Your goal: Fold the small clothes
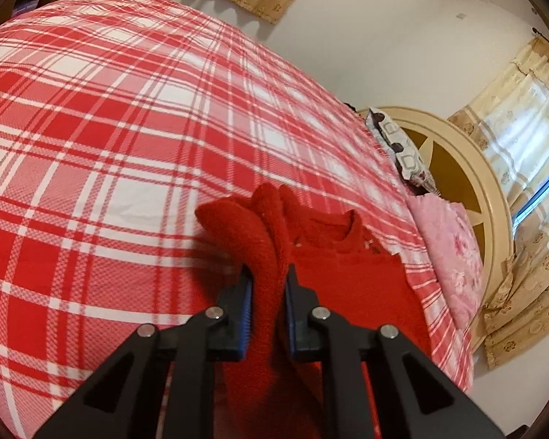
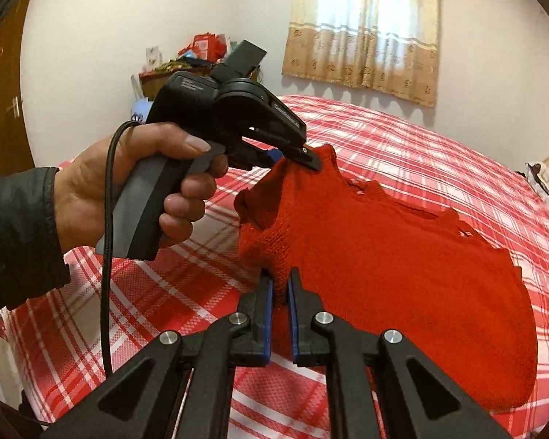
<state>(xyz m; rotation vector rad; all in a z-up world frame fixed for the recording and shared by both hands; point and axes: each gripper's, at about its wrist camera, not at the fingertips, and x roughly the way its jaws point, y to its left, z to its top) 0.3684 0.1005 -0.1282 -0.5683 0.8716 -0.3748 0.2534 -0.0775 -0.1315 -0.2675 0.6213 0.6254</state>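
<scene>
Claws, your left (image 1: pixel 269 281) and right (image 2: pixel 281 285), each pinch the red sweater (image 2: pixel 384 256) (bunched between both), bedsheet (image 2: pixel 157 292) beneath.

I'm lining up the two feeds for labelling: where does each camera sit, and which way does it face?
Left wrist: on the left gripper, looking down its jaws, shut on the red sweater, over the plaid bed to the headboard; no hand shows.
Right wrist: on the right gripper, facing the curtained window; the left hand shows.
Shared: sweater, bed.
</scene>
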